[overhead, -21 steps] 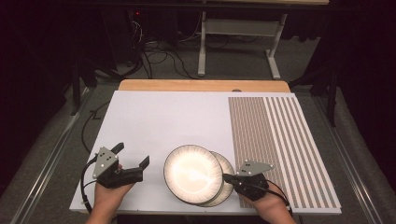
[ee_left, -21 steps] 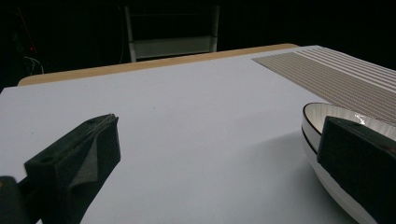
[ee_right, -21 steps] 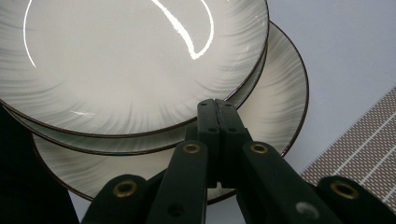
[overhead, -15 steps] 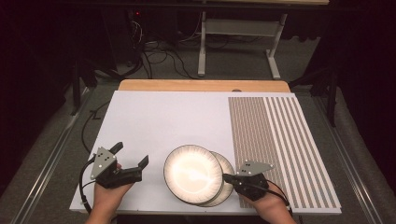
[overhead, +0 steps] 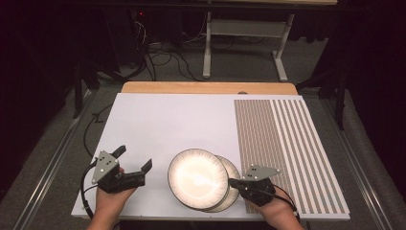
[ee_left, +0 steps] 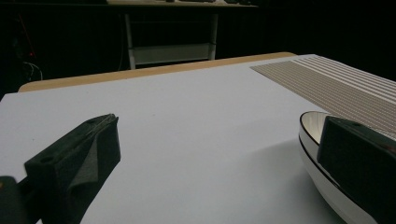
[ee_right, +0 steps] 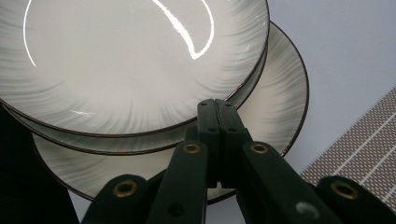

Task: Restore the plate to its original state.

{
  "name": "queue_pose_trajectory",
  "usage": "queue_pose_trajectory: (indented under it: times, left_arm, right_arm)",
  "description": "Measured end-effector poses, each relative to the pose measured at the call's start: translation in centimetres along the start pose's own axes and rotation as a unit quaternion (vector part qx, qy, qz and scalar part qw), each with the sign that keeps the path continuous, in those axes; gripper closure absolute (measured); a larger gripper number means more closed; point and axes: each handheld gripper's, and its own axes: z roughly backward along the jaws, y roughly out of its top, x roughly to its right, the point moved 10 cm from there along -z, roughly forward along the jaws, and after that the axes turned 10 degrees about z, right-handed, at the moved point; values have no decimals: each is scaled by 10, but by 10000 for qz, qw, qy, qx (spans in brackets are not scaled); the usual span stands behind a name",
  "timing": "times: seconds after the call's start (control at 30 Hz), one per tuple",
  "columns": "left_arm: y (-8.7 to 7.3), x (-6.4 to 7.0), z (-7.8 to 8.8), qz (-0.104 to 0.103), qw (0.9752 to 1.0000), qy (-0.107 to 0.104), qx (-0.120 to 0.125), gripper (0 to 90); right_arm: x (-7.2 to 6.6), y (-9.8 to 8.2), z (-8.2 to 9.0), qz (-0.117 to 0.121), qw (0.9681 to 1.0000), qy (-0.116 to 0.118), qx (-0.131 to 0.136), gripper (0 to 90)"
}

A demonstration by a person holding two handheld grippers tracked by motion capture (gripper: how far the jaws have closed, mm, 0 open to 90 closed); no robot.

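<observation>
Near the table's front edge lies a stack of pale, dark-rimmed plates (overhead: 198, 178); the lowest plate (overhead: 235, 173) sticks out to the right. From above the stack (ee_right: 140, 60) shows three plates, the lowest (ee_right: 280, 102) widest in view. My right gripper (overhead: 231, 182) is shut, jaws pressed together. Its tip (ee_right: 215, 103) rests over the lowest plate, against the rim of the upper ones, with nothing visibly pinched. My left gripper (overhead: 134, 158) stands wide open to the left of the stack, holding nothing. Between its jaws (ee_left: 219, 126) lies bare board, with the plate rim (ee_left: 309, 133) beside the right jaw.
The plates sit on a white board (overhead: 167, 124) with a brown striped mat (overhead: 282, 143) on its right part. A wooden strip (overhead: 206, 87) runs along the far edge. Beyond it are a dark floor, cables and a metal stand (overhead: 239, 43).
</observation>
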Motion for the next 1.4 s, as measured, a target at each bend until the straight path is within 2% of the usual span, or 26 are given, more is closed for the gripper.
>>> queue_pose_trajectory:
  times: [0.8,0.87,1.4]
  left_arm:
    - [1,-2,2,88,10000,-16,27,2]
    - [2,-2,2,131,9999,-41,37,2]
    - [1,-1,2,112,9999,-56,14,2]
  right_arm:
    - [1,-1,0,61,10000,-53,-13,900]
    - [1,-1,0,2,10000,-43,-9,900]
    - [5,-2,4,7,9999,-106,-16,900]
